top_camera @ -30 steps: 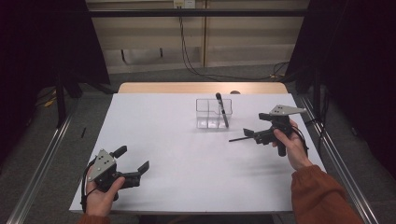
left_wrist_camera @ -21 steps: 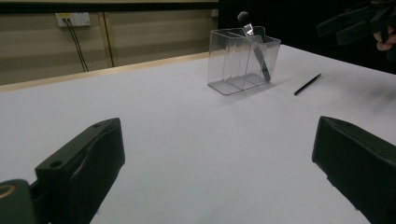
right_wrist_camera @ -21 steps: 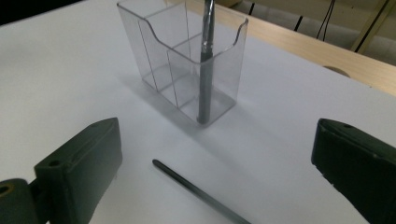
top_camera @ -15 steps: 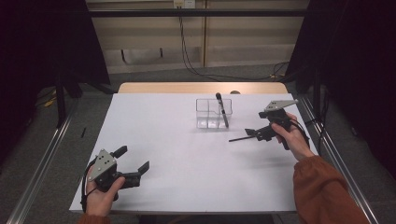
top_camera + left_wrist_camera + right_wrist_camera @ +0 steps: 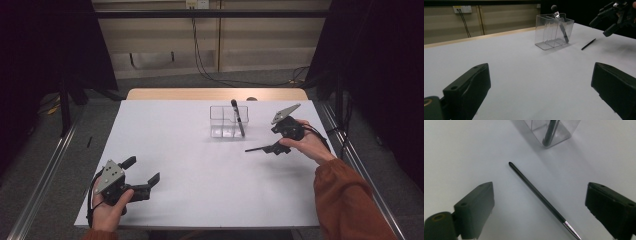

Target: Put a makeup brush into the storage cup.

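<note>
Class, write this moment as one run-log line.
left hand-held gripper: open, idle | right hand-held gripper: open over pen | pen: flat on table

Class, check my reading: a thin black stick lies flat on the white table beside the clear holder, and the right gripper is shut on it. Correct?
Not quite. The right gripper is open, its jaws wide apart on either side of the thin black stick, as the right gripper view shows. The stick does lie flat on the white table beside the clear holder.

A white table (image 5: 200, 150) stands on grey floor (image 5: 40, 150) before a beige panelled wall (image 5: 250, 45) with hanging cables (image 5: 200, 55).
</note>
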